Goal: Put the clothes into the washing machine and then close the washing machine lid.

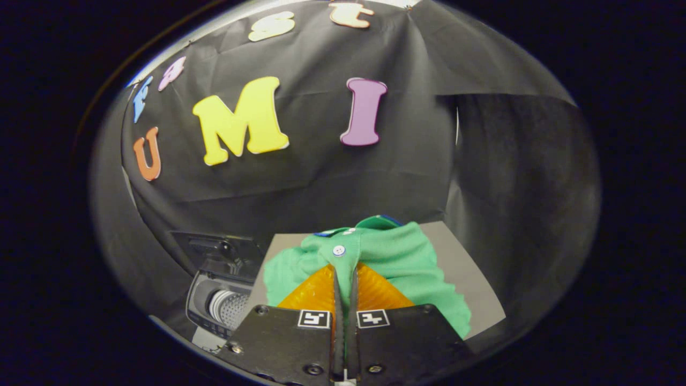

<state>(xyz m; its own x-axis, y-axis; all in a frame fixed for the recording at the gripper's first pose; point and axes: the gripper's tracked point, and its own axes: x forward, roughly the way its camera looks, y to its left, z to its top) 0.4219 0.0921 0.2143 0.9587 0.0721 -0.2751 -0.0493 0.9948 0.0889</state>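
Note:
A green garment (pixel 396 257) with a white button hangs bunched up from my gripper (pixel 345 268), lifted above the grey tabletop (pixel 466 268). Both fingers are pressed together on a fold of its cloth near the button placket. The cloth drapes to both sides of the fingers and hides part of the table beyond. Down to the left of the fingers stands the small washing machine (pixel 220 305), its lid (pixel 214 246) raised and its perforated drum visible inside the opening.
The grey tabletop extends to the right of the garment, up to the black cloth wall behind and beside it. The washing machine stands at the table's left side, close to the wall.

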